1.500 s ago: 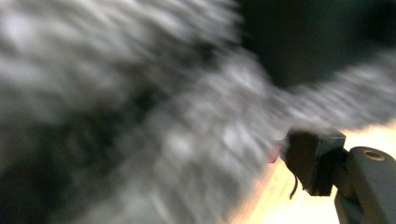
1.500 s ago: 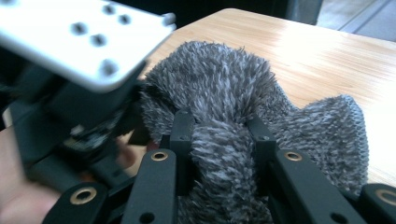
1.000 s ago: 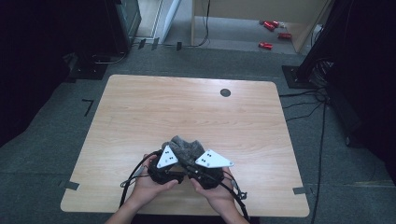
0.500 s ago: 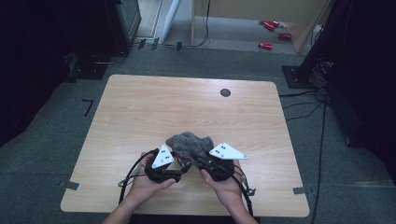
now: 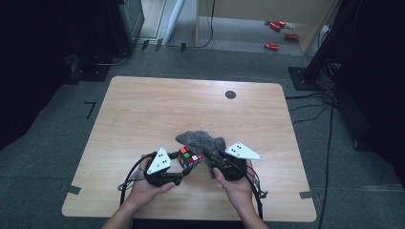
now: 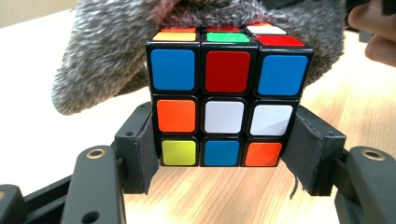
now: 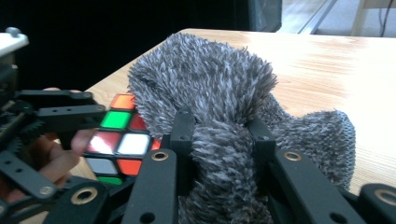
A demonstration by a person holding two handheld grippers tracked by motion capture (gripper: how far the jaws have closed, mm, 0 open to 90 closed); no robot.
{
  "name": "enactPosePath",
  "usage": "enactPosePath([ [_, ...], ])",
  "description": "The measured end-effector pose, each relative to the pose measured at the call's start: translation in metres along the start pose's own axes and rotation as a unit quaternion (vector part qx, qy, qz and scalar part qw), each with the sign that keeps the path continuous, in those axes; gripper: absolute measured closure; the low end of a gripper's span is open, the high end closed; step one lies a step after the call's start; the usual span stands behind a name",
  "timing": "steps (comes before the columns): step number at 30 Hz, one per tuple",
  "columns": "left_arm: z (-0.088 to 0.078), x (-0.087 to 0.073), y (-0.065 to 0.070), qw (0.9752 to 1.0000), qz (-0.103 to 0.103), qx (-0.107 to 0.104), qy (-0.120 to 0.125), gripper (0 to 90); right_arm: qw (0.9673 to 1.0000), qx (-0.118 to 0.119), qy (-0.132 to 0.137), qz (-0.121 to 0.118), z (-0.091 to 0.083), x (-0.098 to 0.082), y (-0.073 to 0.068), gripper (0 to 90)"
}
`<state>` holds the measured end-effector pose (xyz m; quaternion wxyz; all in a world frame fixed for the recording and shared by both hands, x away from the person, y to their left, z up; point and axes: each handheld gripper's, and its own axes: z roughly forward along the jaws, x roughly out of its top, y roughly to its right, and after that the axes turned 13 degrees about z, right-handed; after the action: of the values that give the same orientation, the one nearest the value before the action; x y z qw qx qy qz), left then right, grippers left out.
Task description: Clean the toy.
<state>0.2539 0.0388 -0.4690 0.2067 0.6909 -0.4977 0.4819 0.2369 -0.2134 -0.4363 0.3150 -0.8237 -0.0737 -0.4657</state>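
Your left gripper (image 6: 224,154) had its jaws clamped on the cube (image 6: 224,98), your right gripper (image 7: 222,140) pinched the grey cloth (image 7: 205,84); wiping looked barely begun.

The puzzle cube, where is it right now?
In the high view the puzzle cube sits near the table's front edge, clamped in the left gripper, with the grey fuzzy cloth right beside it, pinched by the right gripper.
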Motion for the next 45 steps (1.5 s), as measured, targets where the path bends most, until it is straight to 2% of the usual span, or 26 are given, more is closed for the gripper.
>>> enactPosePath([
  [2,-0.001,0.000,-0.001,1.0000,-0.002,0.000,0.004,35.3,1.0000,-0.005,-0.001,0.003,0.000,0.001,0.003,71.6],
  [3,-0.002,0.000,-0.001,0.9999,-0.006,0.000,0.012,35.3,1.0000,-0.005,-0.001,0.003,0.000,0.001,0.003,71.6],
  [4,-0.005,0.000,-0.004,0.9994,-0.017,-0.006,0.030,35.3,0.9999,-0.007,-0.006,0.006,0.001,0.000,0.005,71.5],
  [7,-0.008,0.000,-0.006,0.9988,-0.023,-0.008,0.042,35.3,0.9998,0.000,-0.016,0.012,0.003,-0.002,0.008,71.4],
  [8,-0.009,0.000,-0.007,0.9984,-0.027,-0.010,0.048,35.3,0.9996,0.008,-0.024,0.014,0.005,-0.004,0.009,71.2],
  [9,-0.011,-0.001,-0.009,0.9981,-0.033,-0.009,0.052,35.3,0.9988,0.030,-0.036,0.014,0.009,-0.006,0.010,71.2],
  [12,-0.013,-0.002,-0.013,0.9976,-0.041,-0.005,0.055,35.3,0.9984,0.042,-0.039,0.006,0.013,-0.008,0.011,71.2],
  [13,-0.015,-0.003,-0.015,0.9973,-0.047,-0.004,0.057,35.3,0.9979,0.051,-0.041,0.000,0.014,-0.009,0.013,71.3],
  [14,-0.018,-0.005,-0.021,0.9962,-0.060,-0.004,0.062,35.3,0.9963,0.071,-0.042,-0.024,0.017,-0.011,0.016,71.1],
  [15,-0.018,-0.005,-0.021,0.9962,-0.060,-0.004,0.062,35.3,0.9955,0.077,-0.043,-0.037,0.018,-0.012,0.017,71.1],
  [16,-0.020,-0.007,-0.025,0.9950,-0.072,-0.009,0.068,35.3,0.9948,0.082,-0.042,-0.043,0.017,-0.012,0.018,71.0],
  [18,-0.021,-0.008,-0.028,0.9948,-0.074,-0.015,0.069,35.3,0.9943,0.092,-0.030,-0.044,0.015,-0.011,0.018,71.0],
  [21,-0.021,-0.007,-0.026,0.9950,-0.067,-0.028,0.068,35.3,0.9939,0.097,-0.007,-0.053,0.011,-0.007,0.016,71.0],
  [23,-0.020,-0.007,-0.025,0.9950,-0.066,-0.033,0.068,35.3,0.9936,0.100,-0.003,-0.053,0.010,-0.007,0.016,71.0],
  [26,-0.019,-0.005,-0.023,0.9954,-0.061,-0.037,0.065,35.3,0.9933,0.100,-0.012,-0.057,0.012,-0.008,0.016,71.1],
  [28,-0.021,-0.006,-0.026,0.9942,-0.073,-0.039,0.069,35.3,0.9928,0.101,-0.030,-0.056,0.016,-0.013,0.017,71.1],
  [31,-0.023,-0.007,-0.028,0.9939,-0.076,-0.039,0.071,35.3,0.9922,0.102,-0.042,-0.058,0.018,-0.015,0.017,71.0],
  [33,-0.022,-0.007,-0.029,0.9931,-0.080,-0.045,0.073,35.3,0.9923,0.102,-0.039,-0.058,0.016,-0.013,0.016,71.2],
  [34,-0.021,-0.007,-0.028,0.9936,-0.074,-0.055,0.065,35.3,0.9926,0.103,-0.028,-0.059,0.012,-0.009,0.013,71.2],
  [35,-0.021,-0.007,-0.028,0.9936,-0.074,-0.055,0.065,35.3,0.9927,0.104,-0.018,-0.059,0.009,-0.007,0.012,71.2],
  [37,-0.018,-0.006,-0.024,0.9954,-0.061,-0.050,0.055,35.3,0.9929,0.103,-0.006,-0.059,0.006,-0.005,0.011,71.3],
  [40,-0.019,-0.005,-0.024,0.9947,-0.068,-0.048,0.061,35.3,0.9931,0.102,-0.006,-0.057,0.007,-0.005,0.011,71.3],
  [41,-0.021,-0.005,-0.026,0.9940,-0.073,-0.048,0.065,35.3,0.9935,0.102,-0.019,-0.048,0.011,-0.010,0.013,71.3],
  [42,-0.021,-0.005,-0.026,0.9940,-0.073,-0.048,0.065,35.3,0.9935,0.102,-0.019,-0.048,0.011,-0.010,0.013,71.3],
  [45,-0.023,-0.007,-0.031,0.9923,-0.088,-0.053,0.069,35.3,0.9941,0.081,-0.038,-0.062,0.017,-0.018,0.009,71.4],
])
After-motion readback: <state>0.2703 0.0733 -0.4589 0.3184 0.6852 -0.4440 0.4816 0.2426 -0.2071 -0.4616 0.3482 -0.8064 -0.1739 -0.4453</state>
